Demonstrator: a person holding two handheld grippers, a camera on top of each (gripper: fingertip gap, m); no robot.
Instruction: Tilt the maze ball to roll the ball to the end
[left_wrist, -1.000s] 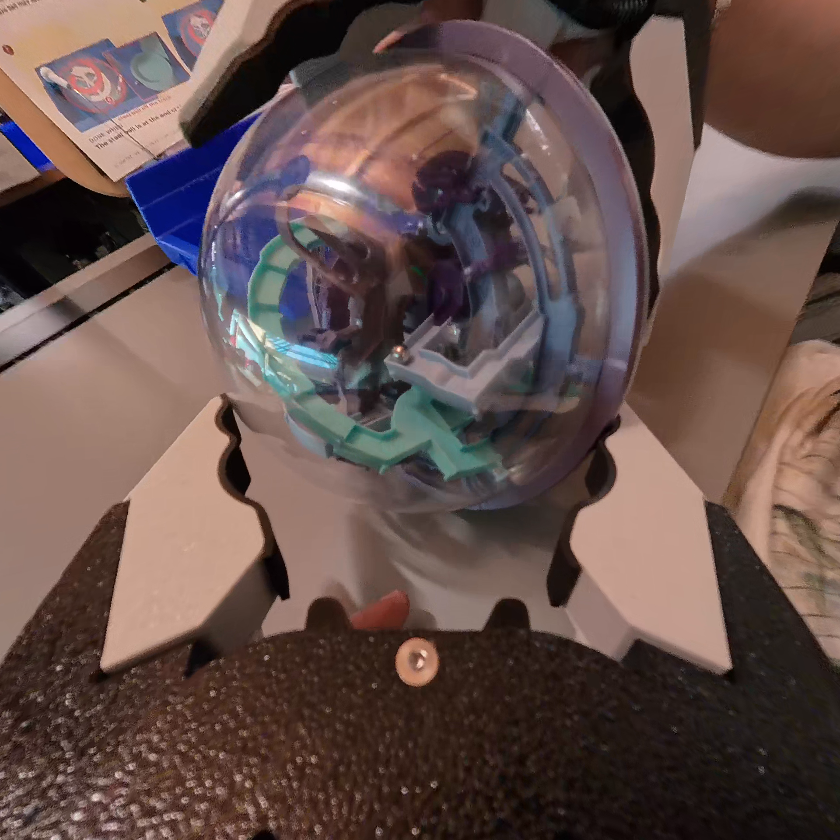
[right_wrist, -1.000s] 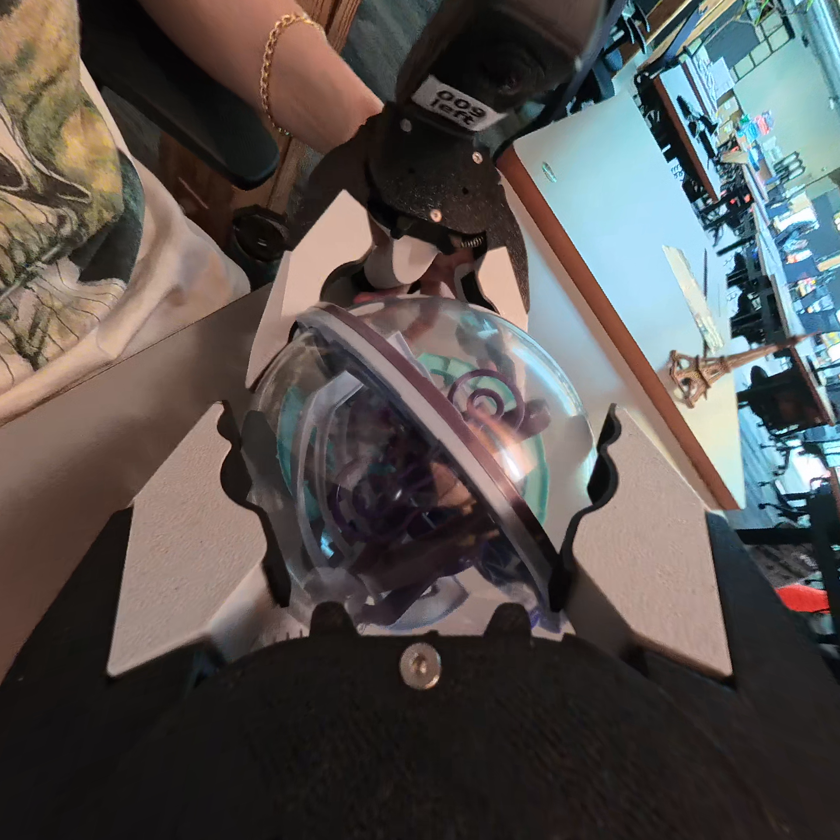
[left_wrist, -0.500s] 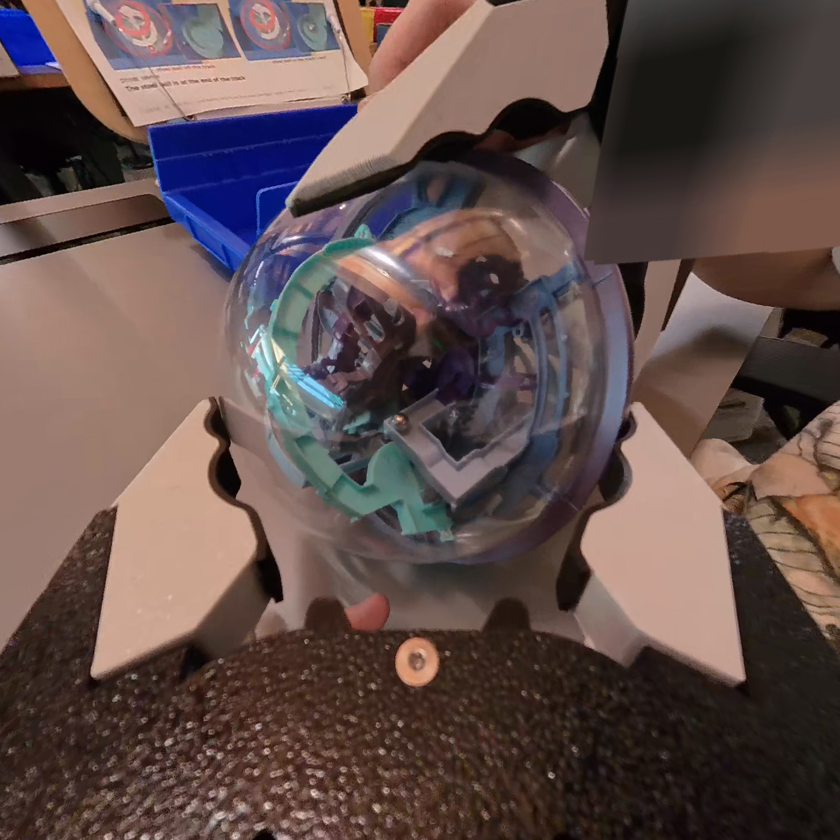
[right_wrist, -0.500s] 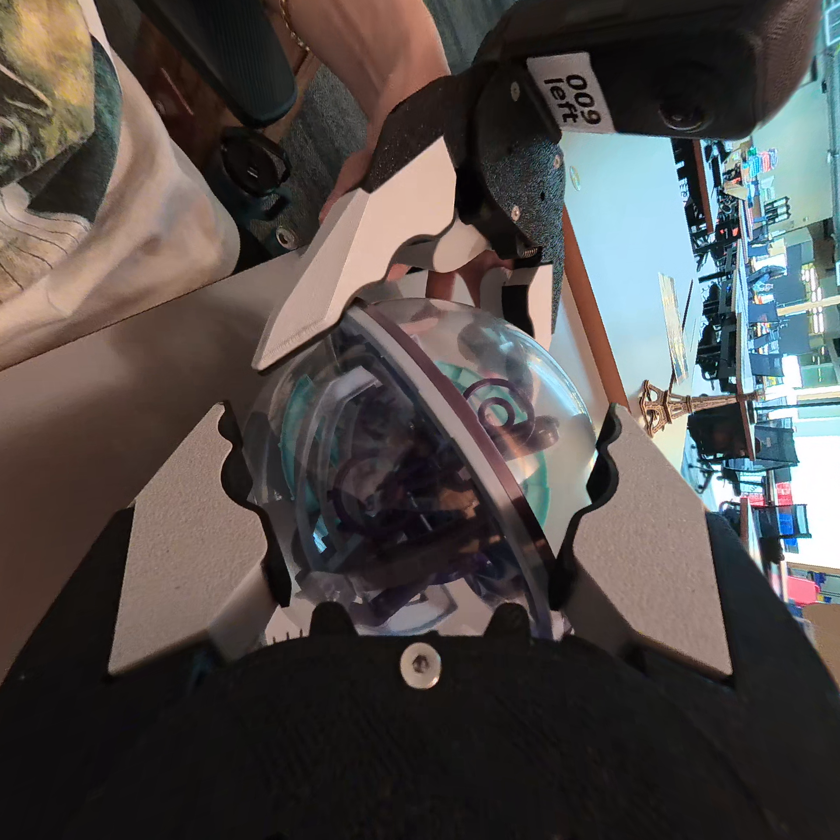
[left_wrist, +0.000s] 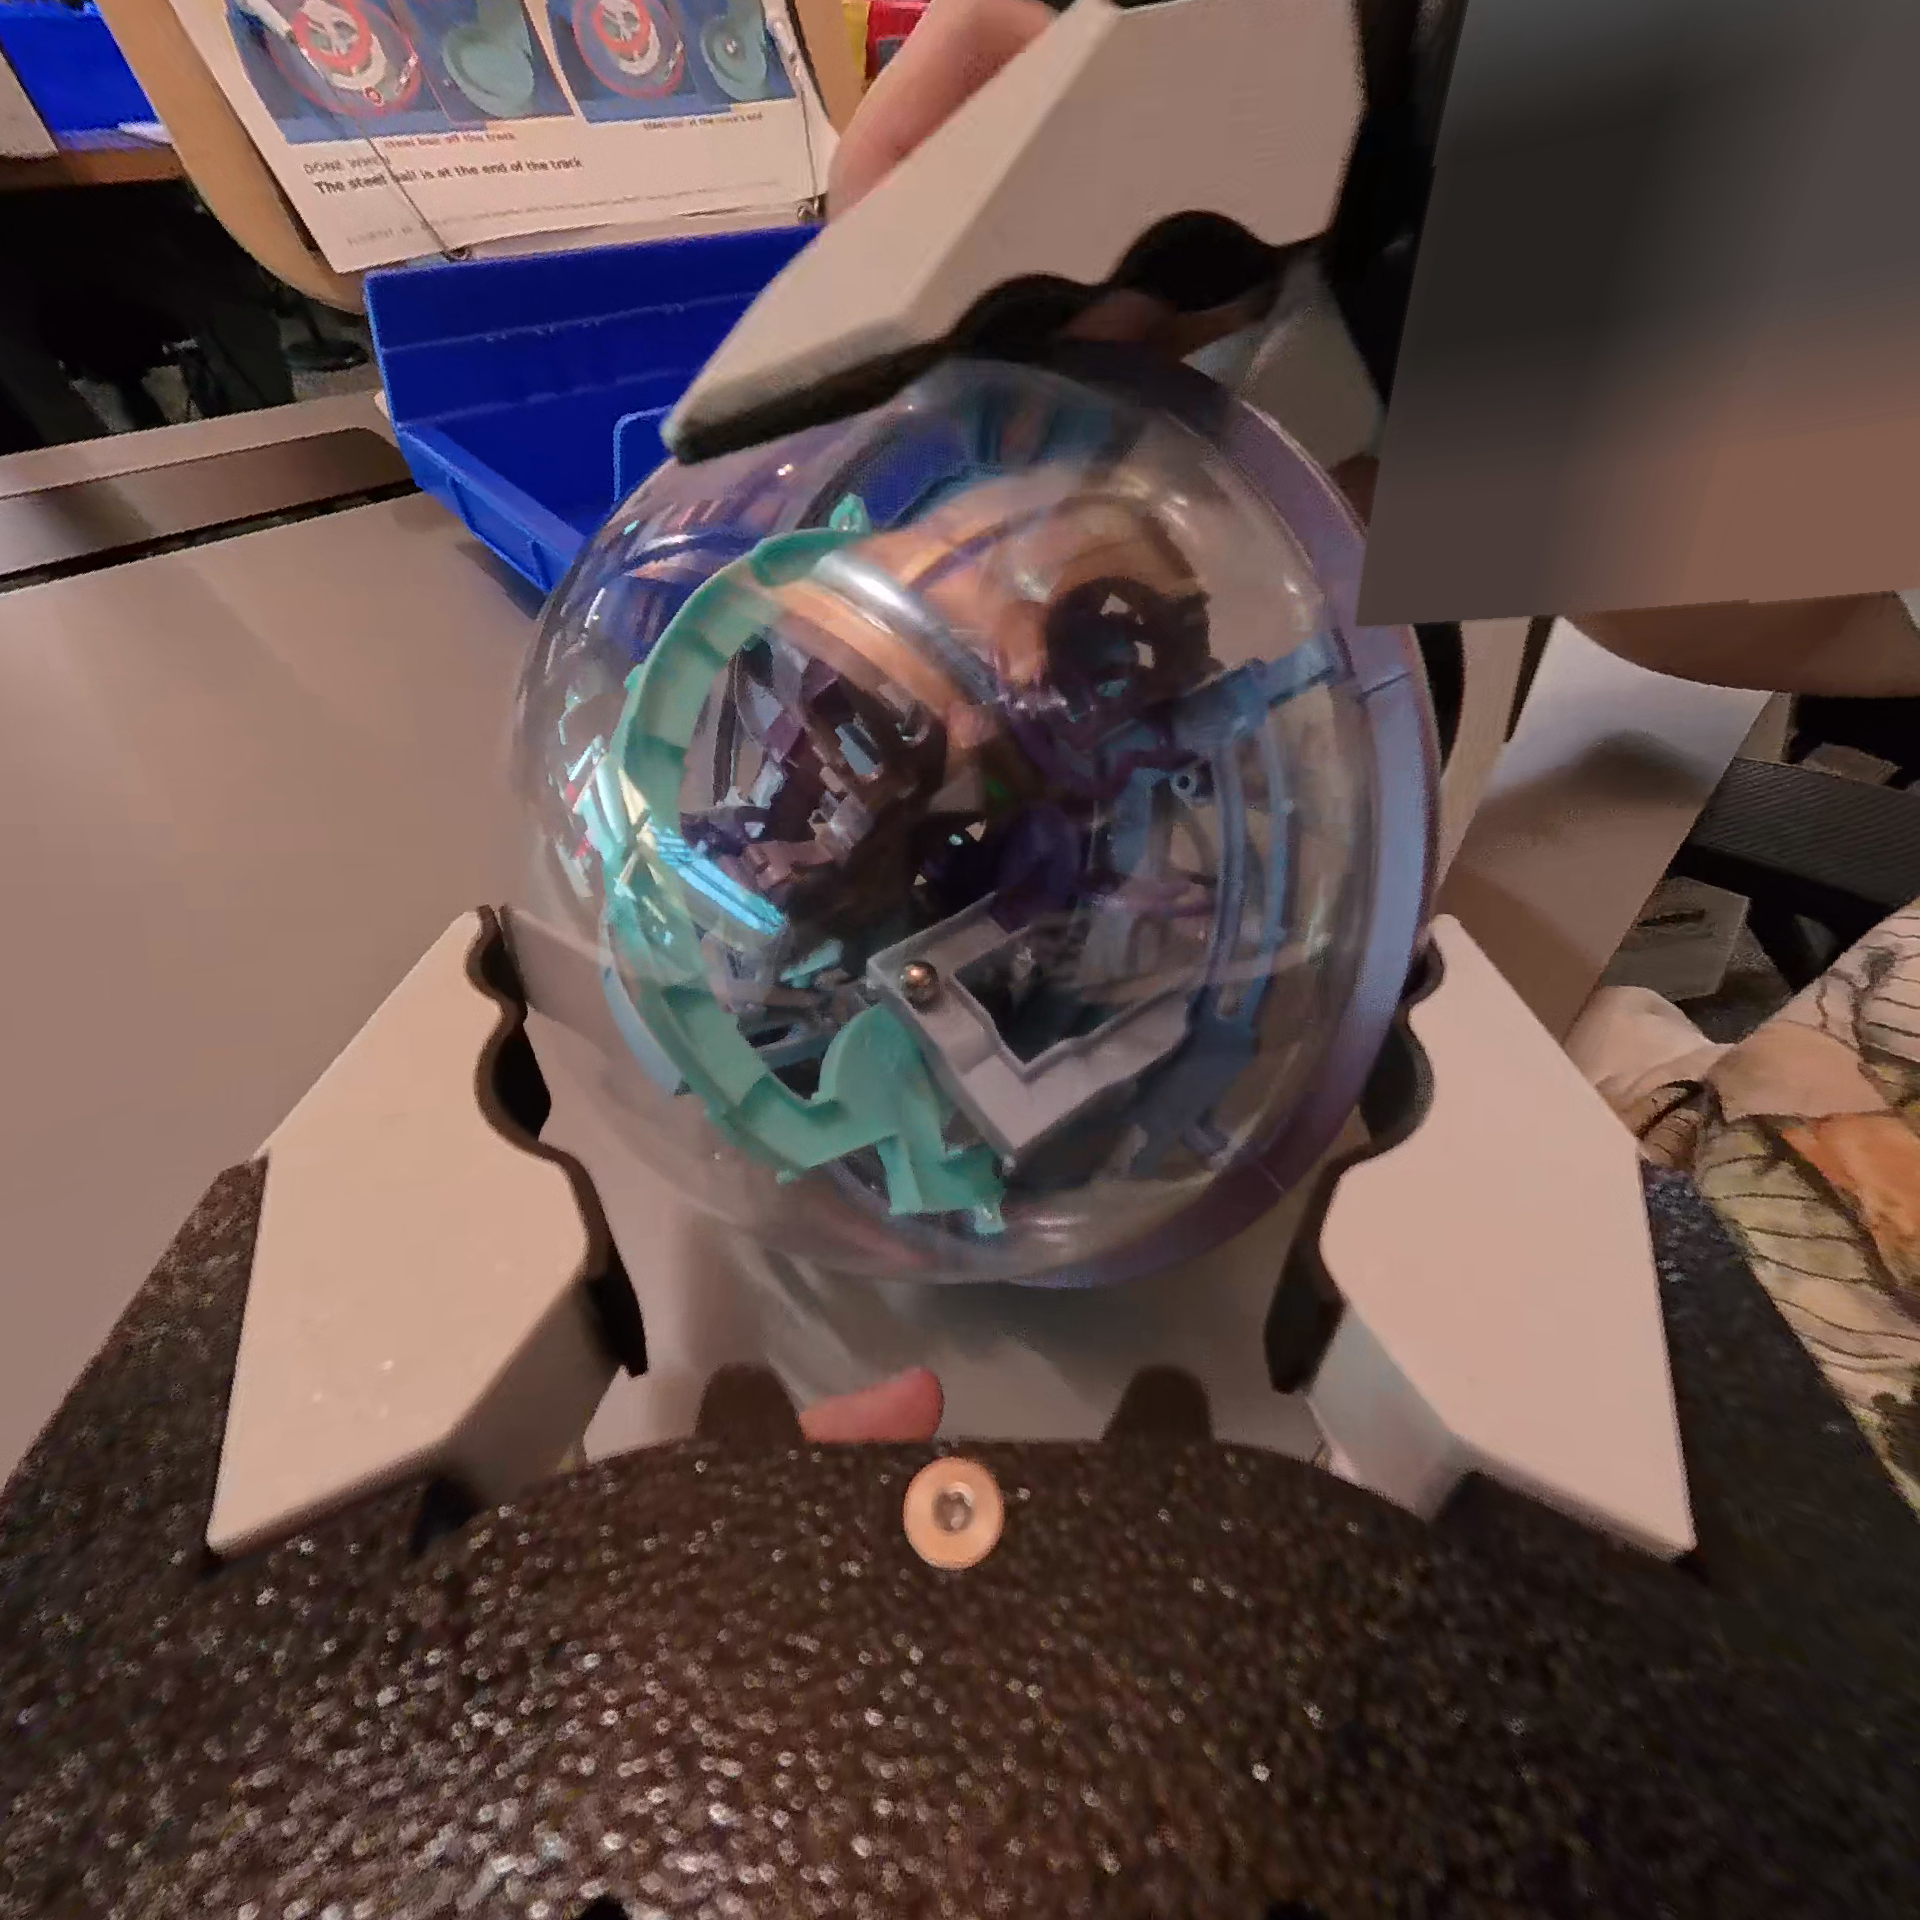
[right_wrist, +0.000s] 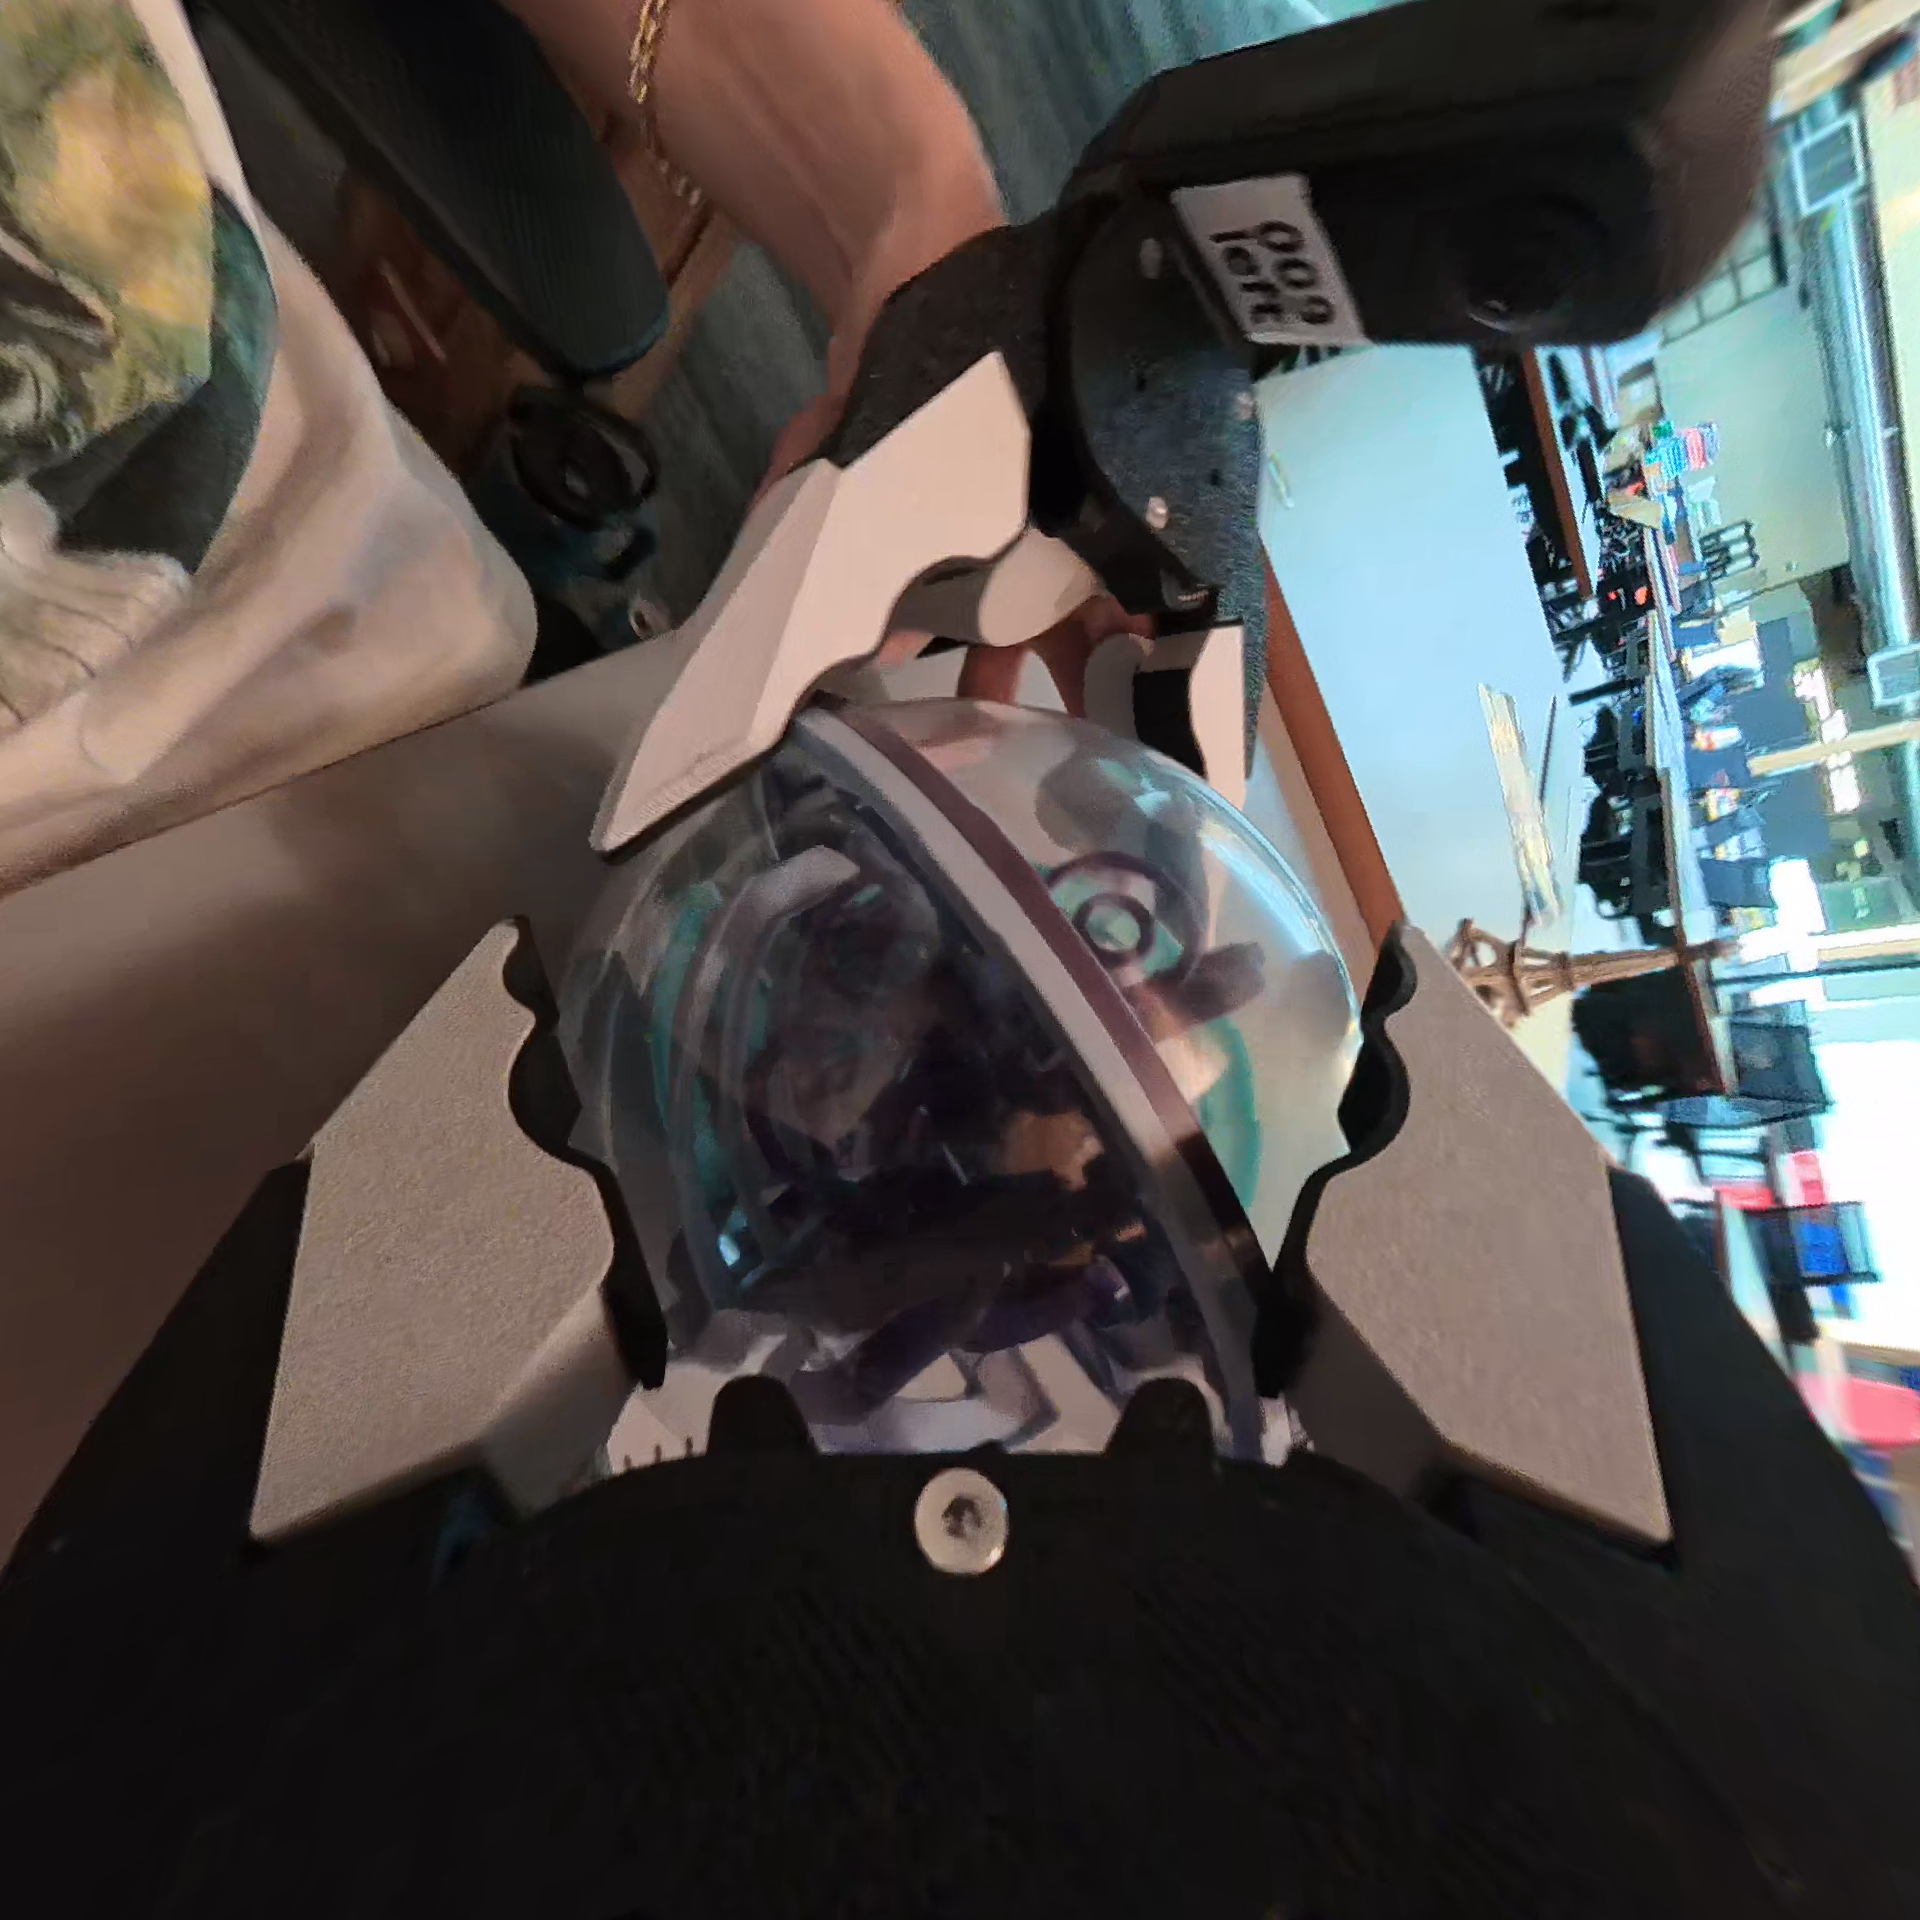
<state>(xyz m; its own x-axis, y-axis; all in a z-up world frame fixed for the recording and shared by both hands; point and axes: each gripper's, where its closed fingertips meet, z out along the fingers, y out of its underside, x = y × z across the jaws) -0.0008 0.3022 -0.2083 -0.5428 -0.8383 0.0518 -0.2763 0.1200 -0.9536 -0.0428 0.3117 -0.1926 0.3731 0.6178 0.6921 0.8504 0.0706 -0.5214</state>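
The maze ball (left_wrist: 977, 862) is a clear sphere with teal, grey and purple tracks inside. It is held up above the table between both grippers. My left gripper (left_wrist: 966, 935) is shut on its sides. My right gripper (right_wrist: 951, 935) is shut on it from the opposite side, and one of its fingers (left_wrist: 987, 229) rests over the top of the sphere in the left wrist view. The small steel ball (left_wrist: 920, 977) sits at a corner of the grey track. The maze ball also shows in the right wrist view (right_wrist: 935, 1091), where the steel ball is hidden.
A grey table (left_wrist: 208, 779) lies below. A blue bin (left_wrist: 540, 353) and a printed sheet (left_wrist: 520, 114) stand behind the sphere. A patterned cloth (left_wrist: 1787, 1143) is at the right. A person's arm (right_wrist: 810, 156) holds the left gripper body (right_wrist: 1195, 343).
Both grippers have turned the maze ball, so the left wrist view has levelled out towards the bin. The steel ball has stayed at the same corner of the grey track.
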